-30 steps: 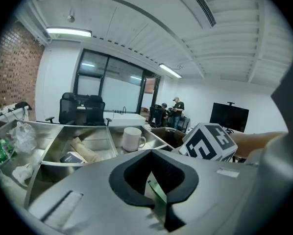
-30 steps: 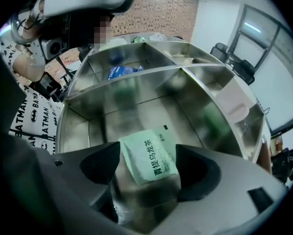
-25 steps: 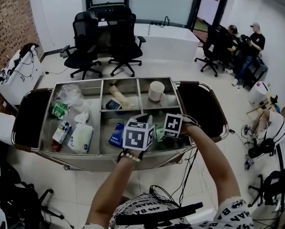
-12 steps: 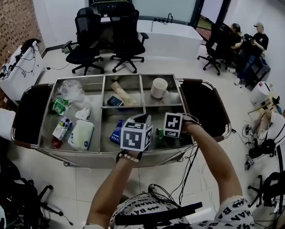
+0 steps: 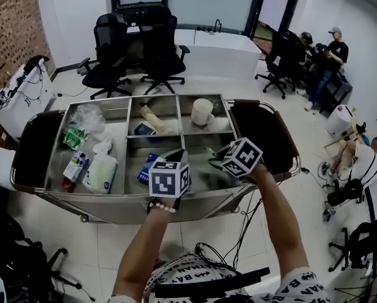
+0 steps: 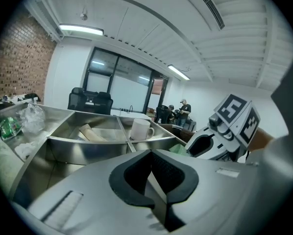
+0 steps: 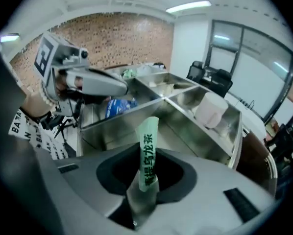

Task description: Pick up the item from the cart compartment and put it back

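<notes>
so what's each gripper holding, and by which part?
Right gripper, its jaws having just been closing, pinches the green packet by one end. Left gripper: shut, nothing held.

Pale green packet (image 7: 147,151) with dark print, white mug (image 5: 201,112), blue pouch (image 5: 148,167), silver cart (image 5: 94,202).

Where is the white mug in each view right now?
Head view: white mug in the cart's far right compartment, above centre.
Left gripper view: mug at centre, behind the steel divider.
Right gripper view: mug right of centre.
Shared landmark: black office chairs beyond the cart.
</notes>
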Action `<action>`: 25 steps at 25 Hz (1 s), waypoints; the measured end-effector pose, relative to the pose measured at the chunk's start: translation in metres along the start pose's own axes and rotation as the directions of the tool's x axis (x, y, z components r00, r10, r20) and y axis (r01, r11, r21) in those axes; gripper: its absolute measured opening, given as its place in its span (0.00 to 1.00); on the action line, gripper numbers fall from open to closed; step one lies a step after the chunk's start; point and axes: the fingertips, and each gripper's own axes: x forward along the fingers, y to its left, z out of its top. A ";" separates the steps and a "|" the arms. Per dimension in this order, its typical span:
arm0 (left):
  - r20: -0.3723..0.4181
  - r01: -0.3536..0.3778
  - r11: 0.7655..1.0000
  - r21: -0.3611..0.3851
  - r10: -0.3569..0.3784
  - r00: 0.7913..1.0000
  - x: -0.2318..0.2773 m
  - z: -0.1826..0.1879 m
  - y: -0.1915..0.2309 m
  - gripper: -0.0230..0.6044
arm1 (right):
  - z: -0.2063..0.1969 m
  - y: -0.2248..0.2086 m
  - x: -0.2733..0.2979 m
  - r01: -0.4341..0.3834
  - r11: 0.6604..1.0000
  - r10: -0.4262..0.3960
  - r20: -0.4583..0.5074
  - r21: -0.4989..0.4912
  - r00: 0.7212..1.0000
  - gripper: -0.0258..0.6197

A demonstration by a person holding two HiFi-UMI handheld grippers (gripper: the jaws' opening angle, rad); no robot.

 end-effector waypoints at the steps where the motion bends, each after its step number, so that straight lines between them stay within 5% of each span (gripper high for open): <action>1: 0.006 -0.004 1.000 0.003 0.004 1.000 -0.002 -0.002 -0.001 0.04 | 0.005 0.002 -0.007 0.016 1.000 -0.017 0.053 0.014 0.998 0.19; 8: 0.066 -0.034 0.999 0.037 0.031 0.997 -0.031 -0.001 -0.010 0.04 | 0.036 0.015 -0.068 0.124 0.988 -0.147 0.342 0.090 0.928 0.19; 14: 0.155 -0.052 0.998 0.034 0.046 0.987 -0.065 0.001 -0.018 0.04 | 0.049 0.037 -0.123 0.158 0.967 -0.245 0.545 0.202 0.802 0.19; 21: 0.205 -0.083 0.996 0.045 0.072 0.976 -0.092 -0.014 -0.024 0.04 | 0.032 0.068 -0.150 0.122 0.925 -0.346 0.661 0.361 0.666 0.19; 25: 0.215 -0.069 0.995 0.074 0.052 0.975 -0.101 -0.021 -0.030 0.04 | 0.017 0.085 -0.143 0.088 0.896 -0.390 0.676 0.436 0.625 0.19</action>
